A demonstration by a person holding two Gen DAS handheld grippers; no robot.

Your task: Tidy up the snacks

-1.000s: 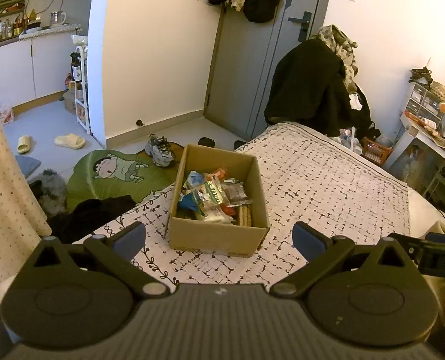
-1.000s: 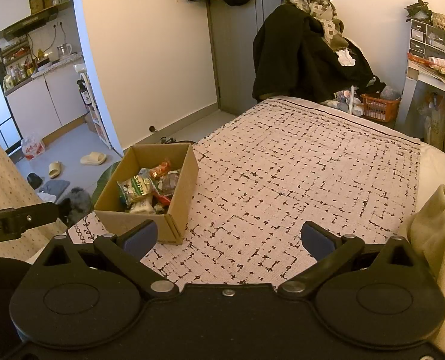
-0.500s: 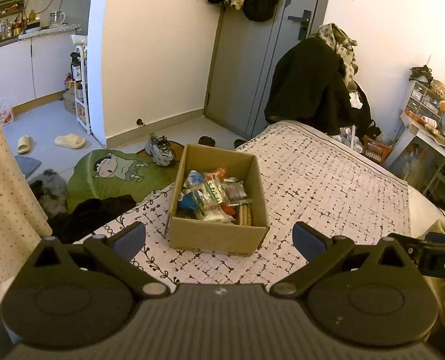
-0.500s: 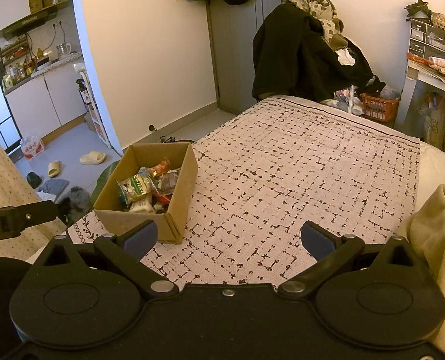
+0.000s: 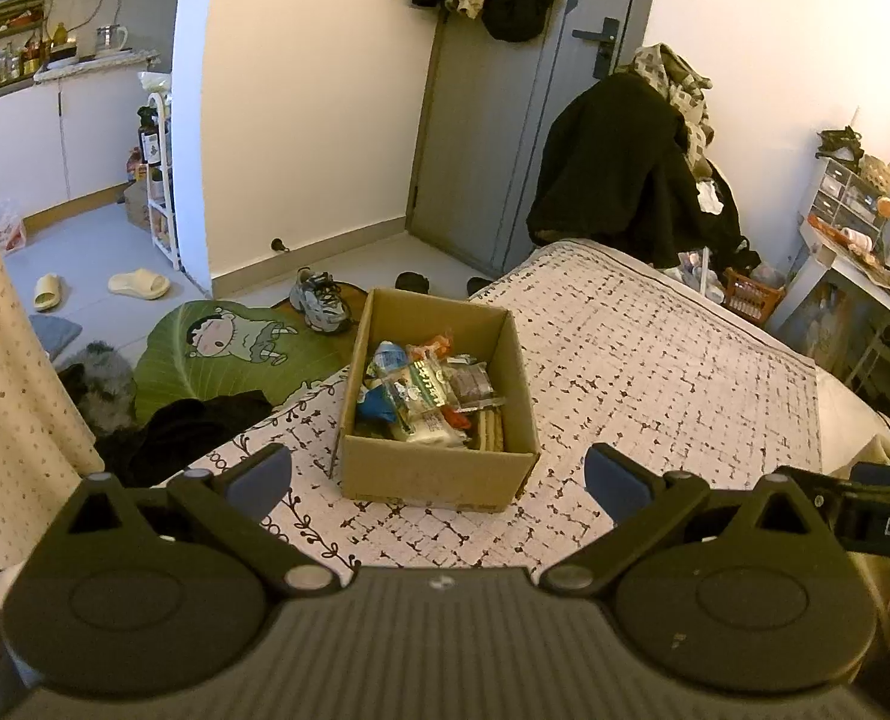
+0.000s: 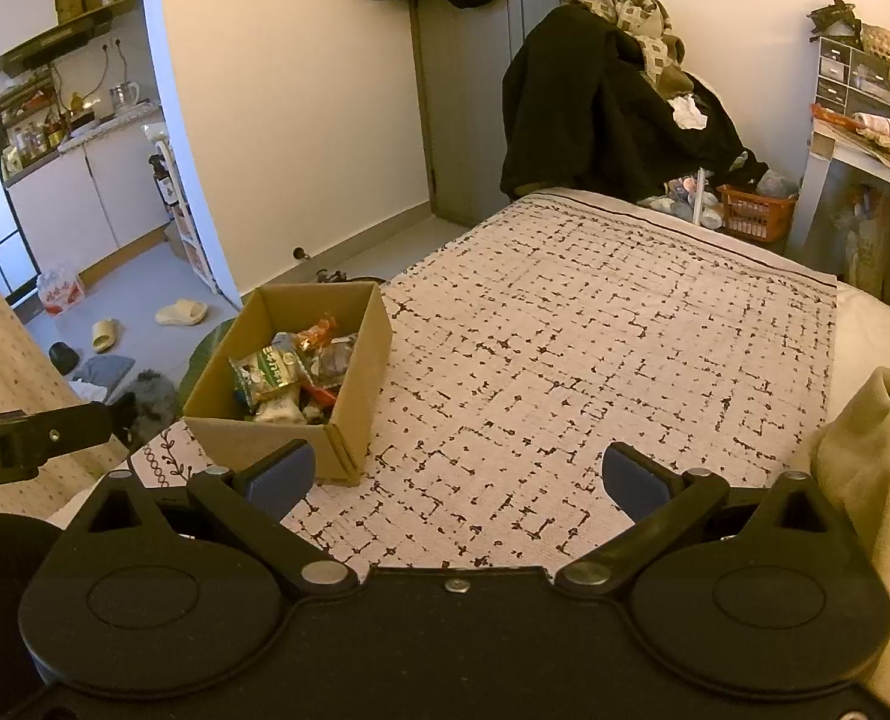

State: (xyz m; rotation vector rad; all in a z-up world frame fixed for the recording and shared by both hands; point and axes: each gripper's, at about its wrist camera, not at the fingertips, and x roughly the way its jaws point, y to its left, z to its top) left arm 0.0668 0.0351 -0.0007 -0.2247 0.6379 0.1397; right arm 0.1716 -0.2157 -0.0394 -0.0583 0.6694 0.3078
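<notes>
An open cardboard box point(image 5: 438, 468) stands near the left edge of a bed covered with a patterned blanket point(image 5: 655, 372). Inside lie several snack packets point(image 5: 426, 390), among them a green-and-white one and a blue one. My left gripper point(image 5: 438, 474) hangs open just in front of the box's near wall, nothing between its fingers. In the right wrist view the same box point(image 6: 336, 384) with its snack packets point(image 6: 288, 372) sits to the left, and my right gripper point(image 6: 457, 477) is open over bare blanket point(image 6: 595, 348), to the right of the box.
A green cartoon floor mat point(image 5: 222, 348), sneakers point(image 5: 321, 303) and slippers point(image 5: 138, 283) lie on the floor left of the bed. A chair piled with dark clothes point(image 5: 619, 168) stands at the bed's far end. A beige cloth point(image 6: 865, 468) lies at the right.
</notes>
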